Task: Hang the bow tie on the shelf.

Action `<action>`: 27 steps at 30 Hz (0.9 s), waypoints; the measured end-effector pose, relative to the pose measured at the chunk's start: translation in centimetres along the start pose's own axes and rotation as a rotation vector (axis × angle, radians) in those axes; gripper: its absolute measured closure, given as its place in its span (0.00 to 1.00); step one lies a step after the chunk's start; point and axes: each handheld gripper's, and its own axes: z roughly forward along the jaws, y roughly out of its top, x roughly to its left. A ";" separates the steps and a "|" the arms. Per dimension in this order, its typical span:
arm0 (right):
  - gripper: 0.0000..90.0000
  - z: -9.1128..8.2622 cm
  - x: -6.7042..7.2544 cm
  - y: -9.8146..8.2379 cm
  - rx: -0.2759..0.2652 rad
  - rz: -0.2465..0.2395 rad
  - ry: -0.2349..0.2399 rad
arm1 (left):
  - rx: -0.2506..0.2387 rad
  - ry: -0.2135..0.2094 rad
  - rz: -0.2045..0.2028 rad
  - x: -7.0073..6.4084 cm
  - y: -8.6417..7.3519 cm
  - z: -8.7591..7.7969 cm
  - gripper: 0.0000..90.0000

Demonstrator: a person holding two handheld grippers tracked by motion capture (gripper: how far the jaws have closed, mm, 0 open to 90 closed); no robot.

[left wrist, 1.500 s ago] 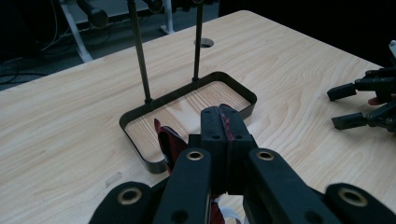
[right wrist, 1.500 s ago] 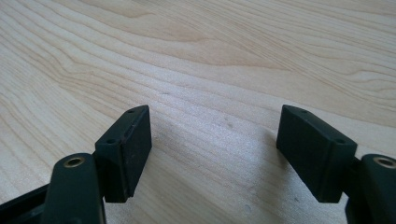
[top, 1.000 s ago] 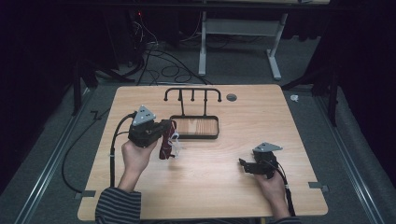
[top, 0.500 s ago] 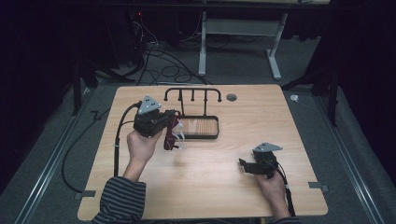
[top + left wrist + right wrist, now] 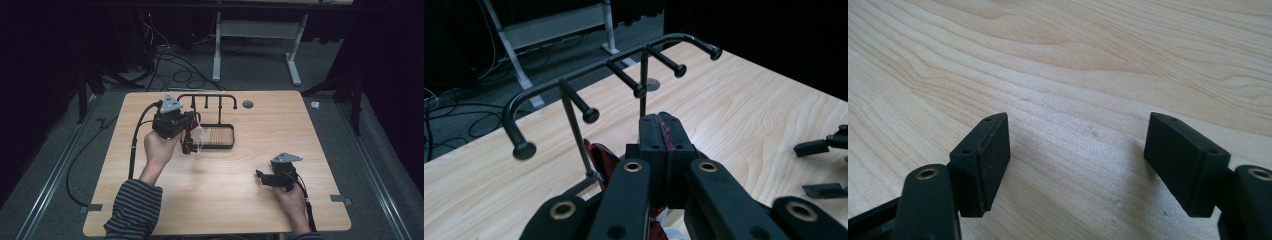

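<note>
Left hand-held gripper [image 5: 192,134] is clamped on a dark red item [image 5: 188,141], held above the surface [image 5: 250,200] just before the black peg rack [image 5: 207,99]. Right hand-held gripper [image 5: 260,175] rests low, jaws apart, nothing between.

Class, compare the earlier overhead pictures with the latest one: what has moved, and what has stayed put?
The left gripper, shut on a dark red strap, has carried it up the picture towards the black peg rack. The right gripper, jaws open, and the rack's tray stayed put.
</note>
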 end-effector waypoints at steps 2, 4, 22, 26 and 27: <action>0.31 0.0 0.0 0.0 0.000 0.000 0.000 | 0.001 -0.004 -0.008 0.1 0.3 0.3 1.00; 0.31 0.0 0.0 0.0 0.000 0.000 0.000 | 0.001 -0.006 -0.020 0.3 0.5 0.8 1.00; 0.31 0.0 0.0 0.0 -0.001 -0.001 0.001 | 0.002 0.017 -0.014 -0.1 2.0 3.5 1.00; 0.31 0.0 0.0 0.0 -0.001 -0.001 0.001 | -0.001 0.019 -0.020 -0.1 2.1 3.9 1.00; 0.31 0.0 0.0 0.0 -0.001 -0.001 0.001 | 0.003 0.022 -0.020 0.0 2.2 4.1 1.00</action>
